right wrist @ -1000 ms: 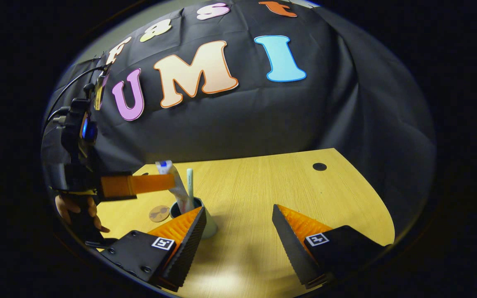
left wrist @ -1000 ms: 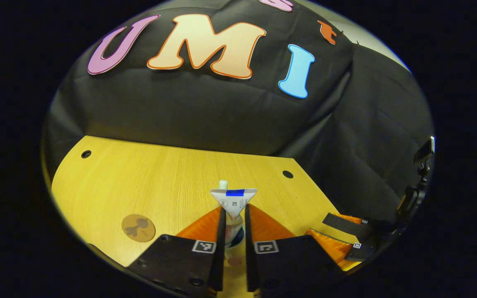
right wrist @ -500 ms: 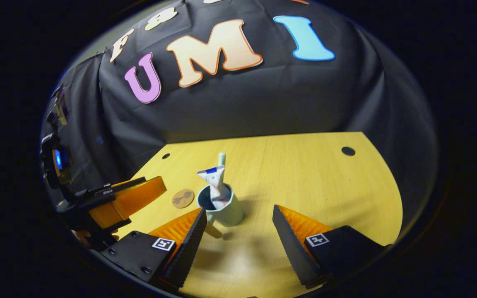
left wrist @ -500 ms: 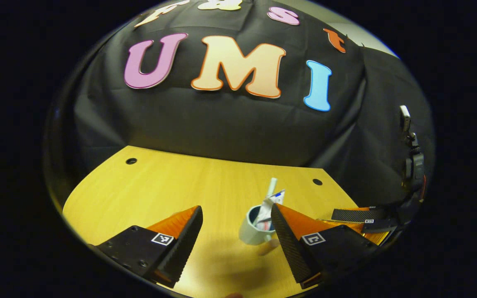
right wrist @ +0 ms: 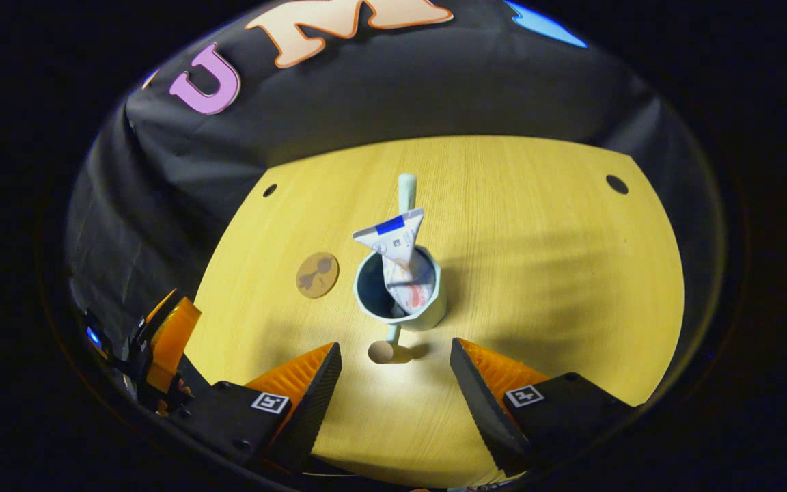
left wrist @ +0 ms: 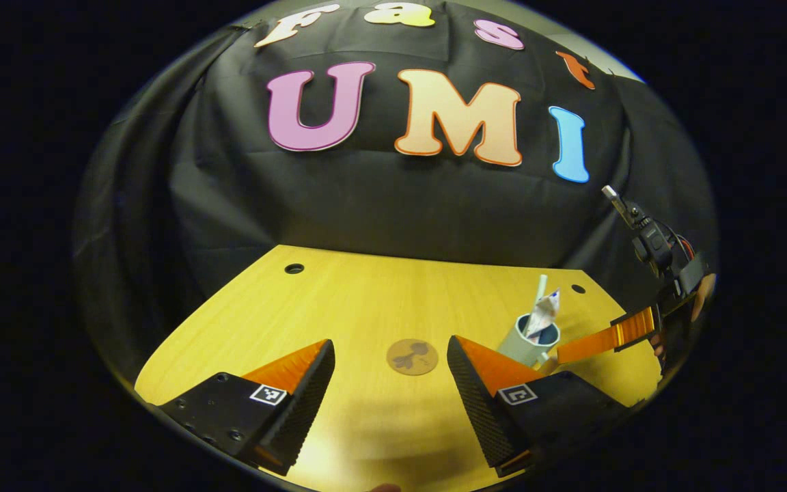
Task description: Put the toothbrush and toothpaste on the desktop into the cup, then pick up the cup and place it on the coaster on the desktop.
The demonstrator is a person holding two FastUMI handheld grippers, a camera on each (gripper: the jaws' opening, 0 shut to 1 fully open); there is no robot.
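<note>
toothbrush (right wrist: pixel 406 193) and toothpaste (right wrist: pixel 399 254) sit in the cup (right wrist: pixel 404 301); our right tool (right wrist: pixel 395 372) hangs wide open, empty, near it, lined up for the grab; coaster (right wrist: pixel 318 275) just left.

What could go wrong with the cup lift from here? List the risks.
1. The toothpaste and toothbrush stand tall and lean out of the cup; a tilted or jerky lift may tip them out.
2. The right gripper is open right behind the cup's small handle; closing off-centre may knock the cup over.
3. The coaster is small and beside the cup; a careless set-down may leave the cup half off it.
</note>
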